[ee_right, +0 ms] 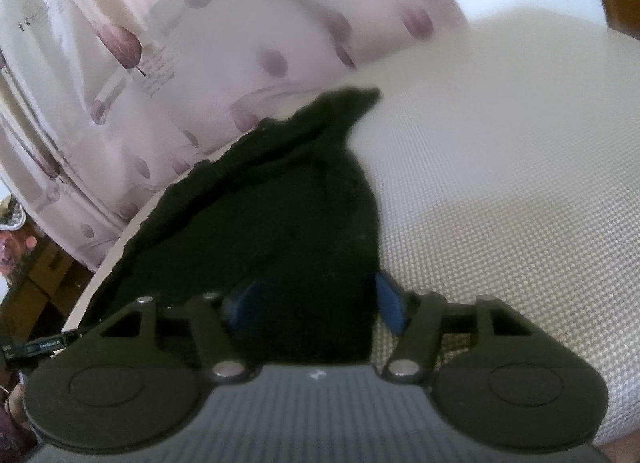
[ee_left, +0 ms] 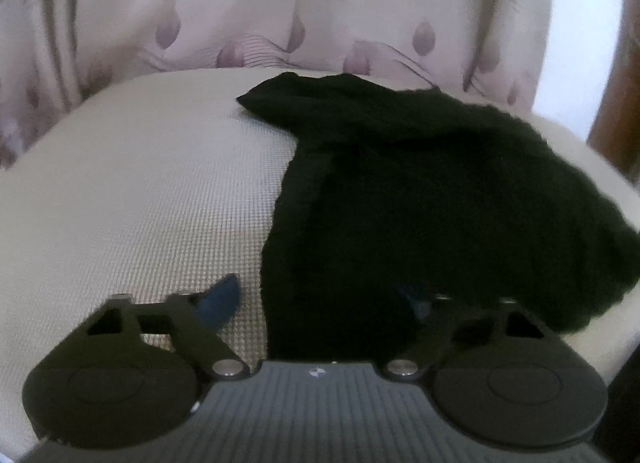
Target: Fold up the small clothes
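A: Where is the black garment [ee_left: 420, 199] at this moment?

B: It lies on the cream woven surface [ee_left: 140, 191], which looks like a cushion or a mattress, close to its far edge. Behind it hangs a pink curtain with purple flowers [ee_left: 280, 15]. The cloth is bunched, with 1 narrow end reaching toward the curtain. Which kind of clothing it is cannot be told.

A: And the 2 claws?

B: The left claw [ee_left: 320, 299] stands apart. Its 1 blue pad is over the bare surface, the other is over the dark cloth, so the near edge of the garment sits between them, not pinched. The right claw [ee_right: 316, 303] is also apart, and the near end of the garment [ee_right: 280, 231] lies between its pads. The pads do not seem to press on it, though the picture is blurred there.

A: So which step is this?

B: It looks like the taking of the near edge, 1 claw at each side, before a fold is made.

A: What does the next move ask?

B: Probably both claws must go lower and close on the edge, then lift it together and carry it toward the far end. If only 1 layer is caught, the fold may come out uneven.
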